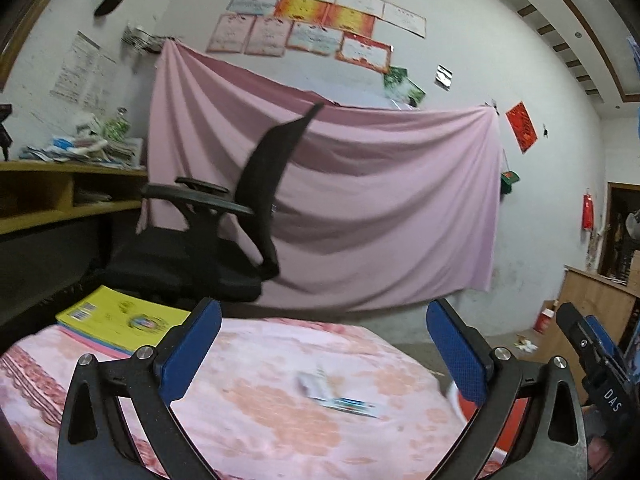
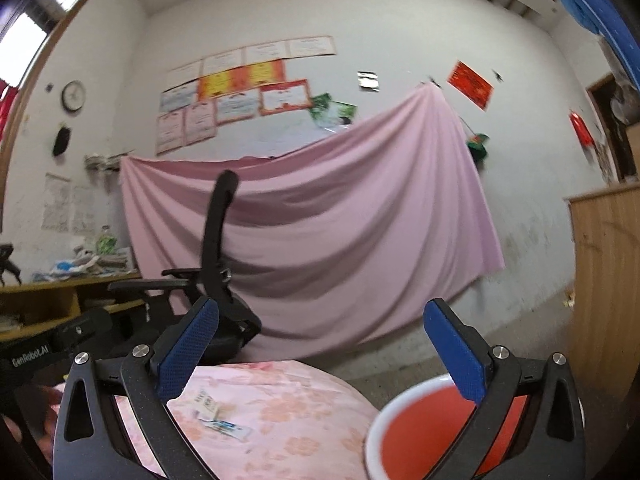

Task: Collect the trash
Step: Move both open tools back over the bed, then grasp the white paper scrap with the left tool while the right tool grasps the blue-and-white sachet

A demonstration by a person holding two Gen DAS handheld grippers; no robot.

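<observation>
Pink floral cloth covers the table, where the crumpled wrapper lies flat, near the red bin at the edge. Left gripper and right gripper are both held wide open and empty; the wrapper would best be pinched low against the cloth, then carried over the bin's rim before release.

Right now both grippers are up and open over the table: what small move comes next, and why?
Probably lower the open left gripper onto the wrapper scraps lying on the pink floral tablecloth. They lie loose ahead of its fingers, nothing is held, and the red bin stands just off the table edge by the open right gripper for dropping them.
</observation>
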